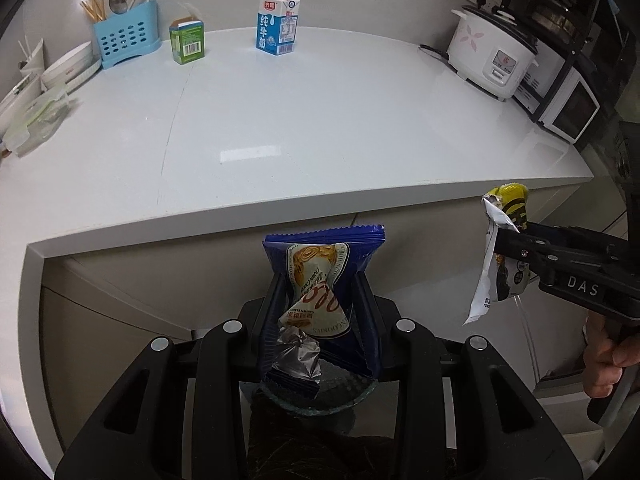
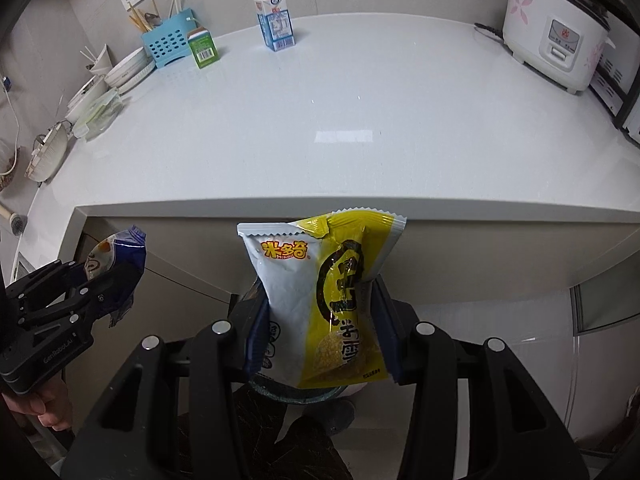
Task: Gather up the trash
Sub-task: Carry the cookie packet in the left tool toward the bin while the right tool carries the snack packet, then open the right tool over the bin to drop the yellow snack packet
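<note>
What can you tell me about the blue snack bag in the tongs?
The blue snack bag is a crinkly, shiny plastic wrapper with a zigzag top edge and a cream label showing a swirly cookie. It is torn open, so its silvery inside shows near the bottom. The left tongs pinch it from both sides, holding it upright in front of the white counter, not touching it.
</note>
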### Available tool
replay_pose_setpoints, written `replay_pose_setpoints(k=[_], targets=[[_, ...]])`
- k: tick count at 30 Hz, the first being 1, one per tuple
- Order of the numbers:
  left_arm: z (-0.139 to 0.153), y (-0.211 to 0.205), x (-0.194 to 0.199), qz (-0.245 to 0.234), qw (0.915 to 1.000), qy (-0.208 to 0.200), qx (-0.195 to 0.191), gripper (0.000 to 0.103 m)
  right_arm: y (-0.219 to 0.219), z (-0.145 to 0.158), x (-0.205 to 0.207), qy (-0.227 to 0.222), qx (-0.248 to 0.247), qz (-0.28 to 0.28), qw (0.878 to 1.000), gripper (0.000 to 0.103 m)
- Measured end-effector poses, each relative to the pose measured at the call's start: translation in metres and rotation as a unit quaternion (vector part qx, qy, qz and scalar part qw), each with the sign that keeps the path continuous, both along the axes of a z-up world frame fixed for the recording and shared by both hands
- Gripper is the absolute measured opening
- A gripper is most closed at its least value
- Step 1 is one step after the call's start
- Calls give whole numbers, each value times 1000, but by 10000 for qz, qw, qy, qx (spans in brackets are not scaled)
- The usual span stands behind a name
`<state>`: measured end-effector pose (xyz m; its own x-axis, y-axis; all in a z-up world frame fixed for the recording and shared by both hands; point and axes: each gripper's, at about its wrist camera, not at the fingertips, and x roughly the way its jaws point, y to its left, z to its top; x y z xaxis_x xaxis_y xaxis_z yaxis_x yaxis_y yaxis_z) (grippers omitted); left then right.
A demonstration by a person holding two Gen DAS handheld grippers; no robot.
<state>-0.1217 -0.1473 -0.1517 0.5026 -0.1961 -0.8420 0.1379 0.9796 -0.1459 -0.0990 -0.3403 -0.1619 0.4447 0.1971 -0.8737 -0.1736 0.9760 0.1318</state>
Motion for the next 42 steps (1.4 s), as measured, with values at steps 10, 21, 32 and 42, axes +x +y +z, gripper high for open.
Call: replay_pose_setpoints(k=[10, 21, 32, 42], targets=[[-29, 0, 1, -110, 9999, 41, -86, 35, 5, -37, -4, 239, -9, -31, 9997, 44], [-76, 13, -2, -55, 9993, 359, -117, 35, 28, -94, -1, 621, 29, 89, 9980, 45], [-110, 27, 7, 78, 9975, 690, 113, 34, 52, -155, 12, 1075, -21, 186, 9940, 46], [-134, 39, 9, 209, 9946, 984, 238, 34, 69, -183, 17, 1348, -106, 365, 9901, 51]])
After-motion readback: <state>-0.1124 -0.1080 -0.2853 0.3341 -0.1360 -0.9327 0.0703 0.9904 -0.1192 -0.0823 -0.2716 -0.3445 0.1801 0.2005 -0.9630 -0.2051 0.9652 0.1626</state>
